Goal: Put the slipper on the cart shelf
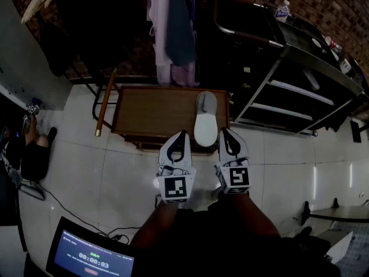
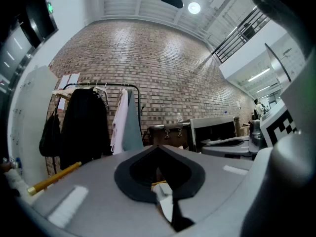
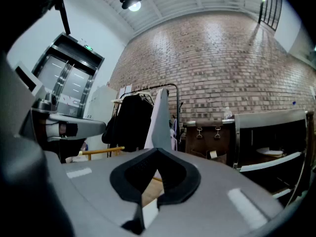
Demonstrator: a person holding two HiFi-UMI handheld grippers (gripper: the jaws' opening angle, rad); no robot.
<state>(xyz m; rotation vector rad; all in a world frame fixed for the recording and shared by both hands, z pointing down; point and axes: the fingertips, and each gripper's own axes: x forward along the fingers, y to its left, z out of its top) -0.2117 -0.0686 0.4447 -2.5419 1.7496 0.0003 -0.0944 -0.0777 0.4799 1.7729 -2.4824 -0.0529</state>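
Slipper on the bench, 2 grippers close by

The white slipper point(image 1: 206, 119) lies at the right end of the brown bench point(image 1: 150, 111). The left gripper point(image 1: 182, 133) and right gripper point(image 1: 225, 131) are near it, jaws together and empty.

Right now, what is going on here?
A person holds a claw in each hand, the left claw and the right claw both shut and empty, level at the near edge of the low brown wooden table. The pale grey slipper lies untouched on that table, beyond them. The dark metal cart with shelves stands at the right; the slipper is not yet on it.
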